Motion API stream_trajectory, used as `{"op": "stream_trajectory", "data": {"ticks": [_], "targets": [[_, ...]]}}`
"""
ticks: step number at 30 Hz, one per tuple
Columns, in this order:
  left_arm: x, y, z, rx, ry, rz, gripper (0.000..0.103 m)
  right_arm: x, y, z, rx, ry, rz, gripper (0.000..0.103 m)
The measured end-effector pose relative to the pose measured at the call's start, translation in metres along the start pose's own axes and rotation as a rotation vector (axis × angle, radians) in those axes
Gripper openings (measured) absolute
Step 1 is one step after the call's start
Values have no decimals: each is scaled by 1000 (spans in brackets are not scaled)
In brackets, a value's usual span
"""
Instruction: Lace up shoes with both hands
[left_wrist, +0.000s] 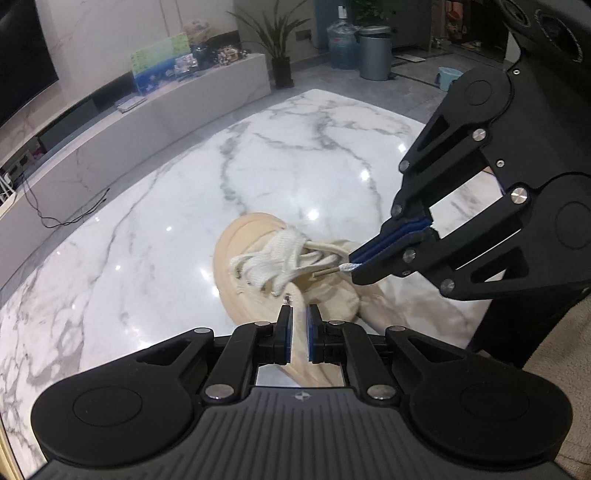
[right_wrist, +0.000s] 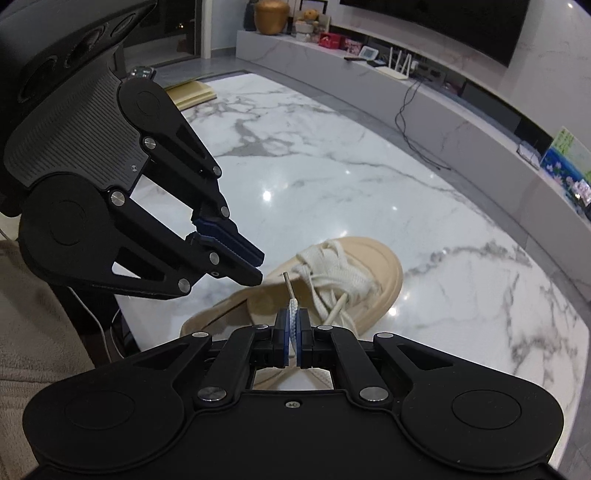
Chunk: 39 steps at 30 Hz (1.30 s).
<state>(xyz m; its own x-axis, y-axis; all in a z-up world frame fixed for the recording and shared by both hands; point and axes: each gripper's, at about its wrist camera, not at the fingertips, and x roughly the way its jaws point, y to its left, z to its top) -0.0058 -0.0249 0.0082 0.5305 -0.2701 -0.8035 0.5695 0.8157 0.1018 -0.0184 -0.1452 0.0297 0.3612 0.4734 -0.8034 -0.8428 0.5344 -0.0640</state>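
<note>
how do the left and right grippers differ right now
The right gripper is shut on the lace end, its stiff tip poking out past the pads. The left gripper is shut with nothing visible between its pads. Both are black with blue pads and hang over the beige shoe.

A beige low-top canvas shoe (left_wrist: 325, 295) with a thick tan rubber sole lies low in the left wrist frame, threaded with a flat cream-white woven shoelace (left_wrist: 273, 266). The glossy white marble desk (left_wrist: 184, 221) carries grey veins. Each black plastic hand-held gripper (right_wrist: 293, 325) has blue pads (right_wrist: 284, 332). At upper right of the left wrist frame stands a grey bin (left_wrist: 375, 51).
</note>
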Motion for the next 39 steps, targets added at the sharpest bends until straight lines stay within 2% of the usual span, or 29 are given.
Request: {"op": "stream_trajectory", "data": {"ticks": [20, 39], "targets": [[14, -3, 5, 6, 52, 31, 7, 21, 1, 1, 44, 12, -11, 2], [7, 16, -1, -90, 40, -4, 7, 26, 0, -2, 57, 14, -13, 2]]}}
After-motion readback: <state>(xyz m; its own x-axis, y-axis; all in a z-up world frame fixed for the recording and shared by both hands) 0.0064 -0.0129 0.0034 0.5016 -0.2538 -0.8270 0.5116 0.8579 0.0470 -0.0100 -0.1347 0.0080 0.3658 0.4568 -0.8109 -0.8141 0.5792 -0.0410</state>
